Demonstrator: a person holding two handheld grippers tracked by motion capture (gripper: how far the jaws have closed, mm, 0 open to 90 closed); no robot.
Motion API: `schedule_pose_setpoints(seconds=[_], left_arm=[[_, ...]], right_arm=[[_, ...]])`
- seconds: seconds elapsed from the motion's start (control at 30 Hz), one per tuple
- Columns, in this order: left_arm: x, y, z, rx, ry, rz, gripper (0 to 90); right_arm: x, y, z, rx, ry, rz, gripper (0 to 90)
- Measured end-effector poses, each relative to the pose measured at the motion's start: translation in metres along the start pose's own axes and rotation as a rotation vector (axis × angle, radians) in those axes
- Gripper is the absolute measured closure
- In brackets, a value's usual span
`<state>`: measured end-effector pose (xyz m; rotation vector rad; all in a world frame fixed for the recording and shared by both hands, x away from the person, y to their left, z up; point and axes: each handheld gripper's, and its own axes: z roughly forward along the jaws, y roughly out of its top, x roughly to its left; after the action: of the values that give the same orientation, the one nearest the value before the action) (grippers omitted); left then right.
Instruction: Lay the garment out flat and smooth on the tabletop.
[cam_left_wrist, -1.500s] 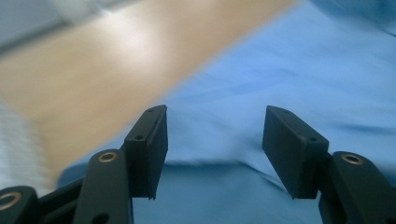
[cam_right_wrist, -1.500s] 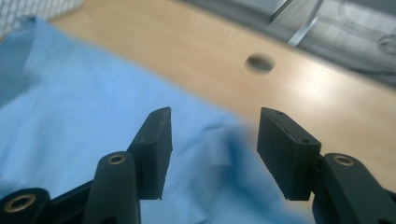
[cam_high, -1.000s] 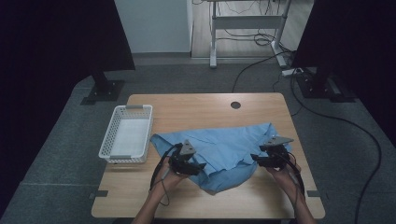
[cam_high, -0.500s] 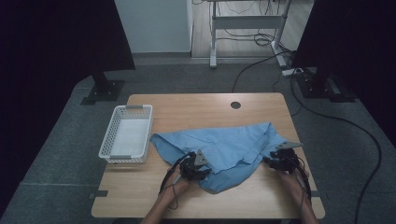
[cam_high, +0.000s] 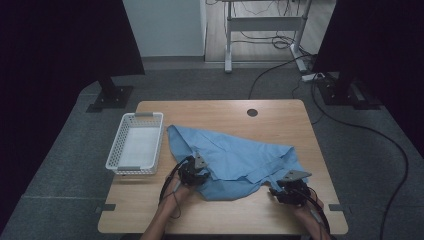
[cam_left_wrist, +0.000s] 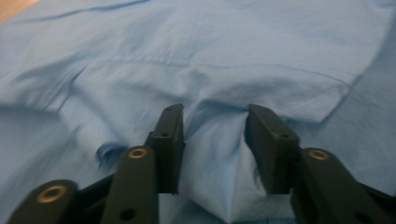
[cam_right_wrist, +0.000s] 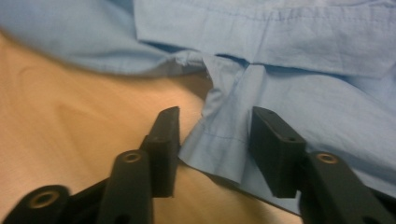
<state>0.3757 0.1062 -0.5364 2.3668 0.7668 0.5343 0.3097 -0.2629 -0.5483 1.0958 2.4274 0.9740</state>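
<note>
No readable text, labels, brand names, numbers or signs appear anywhere in these views, neither on the blue cloth (cam_high: 235, 160), the white basket (cam_high: 134, 145), nor the table (cam_high: 225, 112).

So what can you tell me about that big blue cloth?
The blue cloth looks like a thin, light blue woven shirt with stitched seams and hems. It lies crumpled and partly folded across the middle of the wooden table, beside a white basket. The left tool has a raised fold of it between its jaws; the right tool has a hem edge between its jaws.
</note>
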Motion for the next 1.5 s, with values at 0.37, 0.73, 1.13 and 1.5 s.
schedule_pose_setpoints(seconds=[0.37, 0.73, 1.13, 1.5], left_arm=[[-0.037, 0.021, -0.009, -0.114, -0.058, 0.013, 29.0], [-0.019, -0.001, 0.005, -0.051, 0.014, -0.022, 26.9], [0.009, -0.014, -0.015, -0.015, 0.04, -0.04, 31.3], [-0.007, -0.002, -0.005, -0.009, -0.029, 0.058, 34.5]], right_arm=[[-0.047, 0.011, -0.007, -0.081, -0.076, 0.014, 38.8], [-0.036, -0.009, 0.003, -0.072, -0.006, 0.026, 34.4], [0.015, -0.019, -0.017, -0.063, 0.042, -0.033, 37.8], [-0.05, 0.004, -0.028, -0.112, -0.126, 0.013, 36.0]])
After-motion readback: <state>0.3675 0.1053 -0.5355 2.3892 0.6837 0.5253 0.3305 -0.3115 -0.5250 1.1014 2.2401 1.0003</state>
